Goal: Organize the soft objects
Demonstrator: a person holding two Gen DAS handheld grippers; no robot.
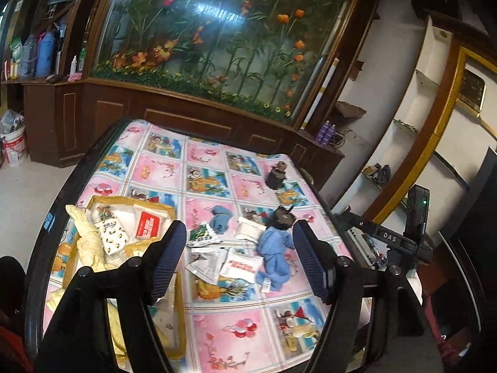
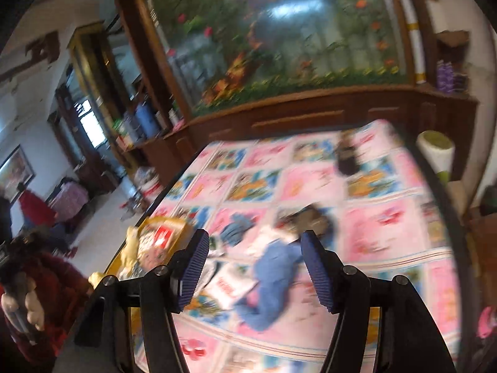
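Two crumpled blue cloths

Only legible txt: "DAS" on black bar of the right tongs; packet print too blurry.

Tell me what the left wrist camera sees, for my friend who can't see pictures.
The open left gripper hovers over a table under a pink cartoon-print tablecloth, its jaws apart and empty. Ahead lie a crumpled blue cloth and white paper packets; a gold-rimmed tray of packets sits at left.
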